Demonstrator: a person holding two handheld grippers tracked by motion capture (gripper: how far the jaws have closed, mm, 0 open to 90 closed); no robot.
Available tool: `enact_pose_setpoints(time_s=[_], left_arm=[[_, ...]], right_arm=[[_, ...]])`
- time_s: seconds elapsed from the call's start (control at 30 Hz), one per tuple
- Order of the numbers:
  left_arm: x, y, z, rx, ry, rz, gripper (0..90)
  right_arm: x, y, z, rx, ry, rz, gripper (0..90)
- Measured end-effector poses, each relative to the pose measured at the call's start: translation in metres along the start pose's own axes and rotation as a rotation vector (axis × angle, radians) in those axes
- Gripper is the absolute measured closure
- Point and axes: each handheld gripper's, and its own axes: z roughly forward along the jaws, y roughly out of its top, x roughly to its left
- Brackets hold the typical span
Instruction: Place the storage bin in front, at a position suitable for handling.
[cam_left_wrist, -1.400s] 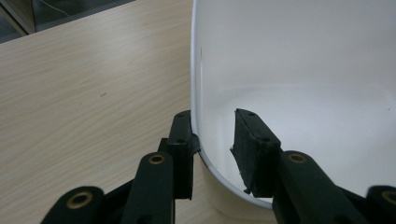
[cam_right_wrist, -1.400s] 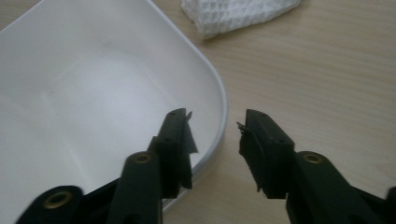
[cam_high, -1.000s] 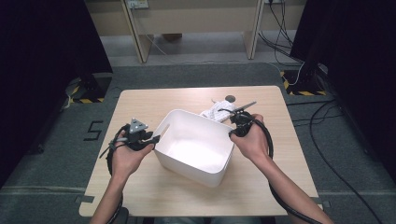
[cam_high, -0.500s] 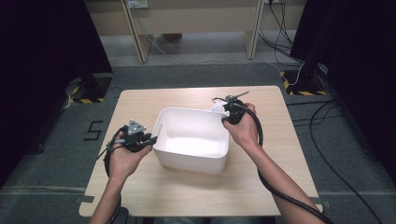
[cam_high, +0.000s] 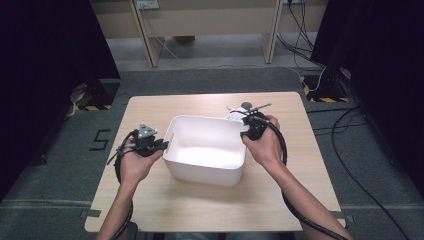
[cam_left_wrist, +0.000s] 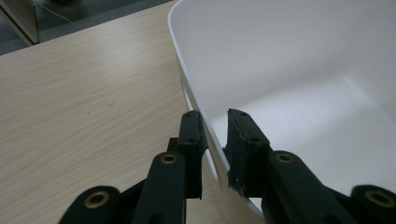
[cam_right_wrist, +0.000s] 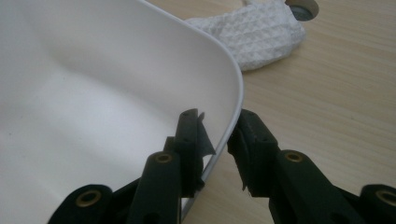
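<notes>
Grey carpet surrounds a pale wooden worktop (cam_high: 200, 210) where a white plastic bin (cam_high: 207, 150) sits near the middle. Left tool (cam_left_wrist: 212, 135) straddles the bin's near-left rim, its jaws having just closed onto the wall between them. Right tool (cam_right_wrist: 219, 135) straddles the opposite rim, 1 jaw inside and 1 outside, pads not quite pressing. Just beyond the bin lies a white textured cloth (cam_right_wrist: 257, 35).

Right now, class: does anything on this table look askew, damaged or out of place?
The white tub sits skewed to the table edges, each side wall between a gripper's jaws. A crumpled white cloth lies just behind its far right corner. Nothing looks spilled or broken.
</notes>
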Motion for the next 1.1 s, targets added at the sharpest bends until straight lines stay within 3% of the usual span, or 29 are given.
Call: enact_pose_setpoints(time_s=[0.17, 0.37, 0.47, 0.6, 0.63, 0.67, 0.77, 0.93, 1.1], left_arm=[[-0.004, -0.003, -0.004, 0.003, -0.002, 0.007, 74.4], [-0.007, -0.007, -0.008, -0.005, -0.003, -0.013, 73.1], [-0.008, -0.009, -0.009, -0.014, -0.006, -0.019, 72.2], [-0.008, -0.010, -0.011, -0.016, -0.013, -0.023, 69.6], [-0.008, -0.010, -0.011, -0.016, -0.013, -0.023, 68.7], [-0.008, -0.012, -0.012, -0.028, -0.016, -0.027, 67.3], [-0.008, -0.012, -0.017, -0.055, -0.027, -0.033, 63.4], [-0.006, -0.011, -0.021, -0.111, -0.016, -0.023, 51.1], [-0.004, -0.010, -0.023, -0.141, -0.021, -0.033, 45.2]], right_arm=[[-0.002, 0.003, 0.004, -0.020, -0.005, -0.017, 75.3], [-0.004, 0.007, 0.007, -0.023, 0.012, -0.018, 75.9], [-0.006, 0.007, 0.006, -0.034, 0.049, 0.002, 67.9], [-0.009, 0.011, -0.006, -0.094, 0.093, 0.026, 59.1], [-0.009, 0.011, -0.006, -0.094, 0.093, 0.026, 59.1], [-0.017, 0.020, -0.016, -0.147, 0.098, 0.049, 55.2], [-0.033, 0.031, -0.016, -0.172, 0.063, 0.070, 50.5], [-0.065, 0.042, 0.022, -0.116, 0.037, 0.141, 45.2], [-0.078, 0.048, 0.072, -0.047, 0.035, 0.176, 41.9]])
